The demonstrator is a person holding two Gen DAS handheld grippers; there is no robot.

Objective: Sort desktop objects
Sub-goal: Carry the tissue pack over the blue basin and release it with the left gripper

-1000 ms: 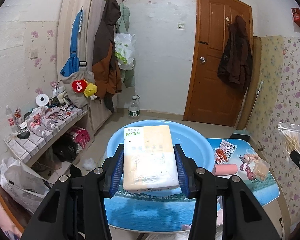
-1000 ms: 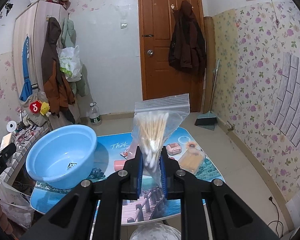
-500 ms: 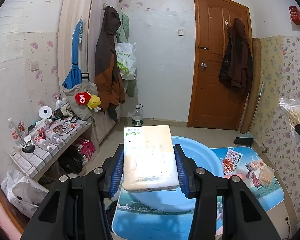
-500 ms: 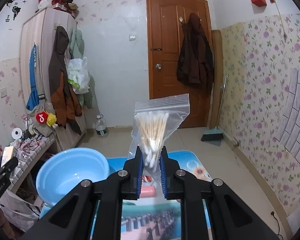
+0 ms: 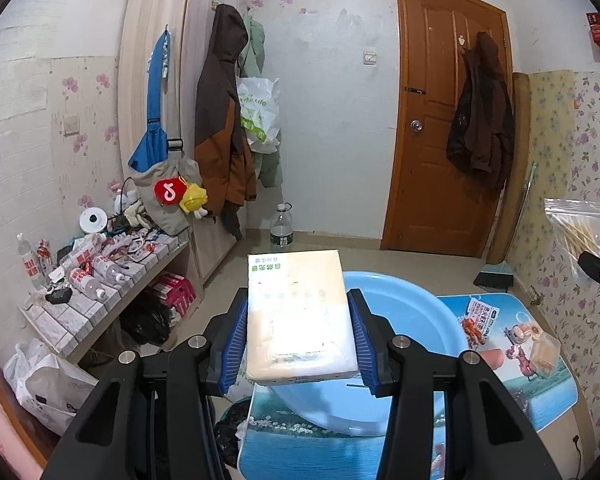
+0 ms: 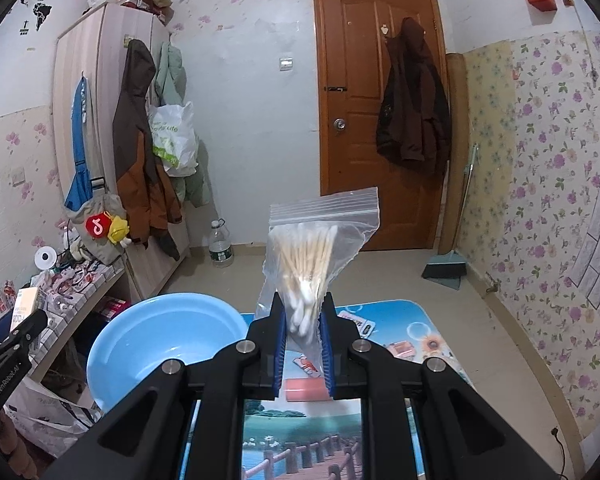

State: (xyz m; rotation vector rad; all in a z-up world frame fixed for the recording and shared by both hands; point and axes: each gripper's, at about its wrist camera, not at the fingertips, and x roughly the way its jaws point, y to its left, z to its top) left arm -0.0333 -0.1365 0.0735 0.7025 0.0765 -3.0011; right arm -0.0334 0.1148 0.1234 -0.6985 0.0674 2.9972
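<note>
My left gripper [image 5: 298, 336] is shut on a cream tissue pack [image 5: 300, 316], held in the air above the near rim of a light blue basin [image 5: 412, 320]. My right gripper [image 6: 303, 334] is shut on a clear zip bag of cotton swabs [image 6: 312, 256], which stands upright above the picture-printed table [image 6: 420, 320]. The same zip bag [image 5: 576, 232] shows at the right edge of the left wrist view. The blue basin [image 6: 160, 344] stands on the table's left end. The left gripper [image 6: 24, 332] with the pack shows at the right wrist view's left edge.
Small items lie on the table: a pink block [image 6: 304, 384], a pale box [image 5: 544, 350] and printed packets [image 5: 478, 322]. A tiled shelf [image 5: 100, 280] crowded with bottles stands left. A wardrobe, hanging coats, a water bottle [image 6: 220, 244] and a wooden door are beyond.
Both grippers have risen and drawn back from the table with their loads. The basin and table now sit lower and smaller in both views. Neither grip has altered.
</note>
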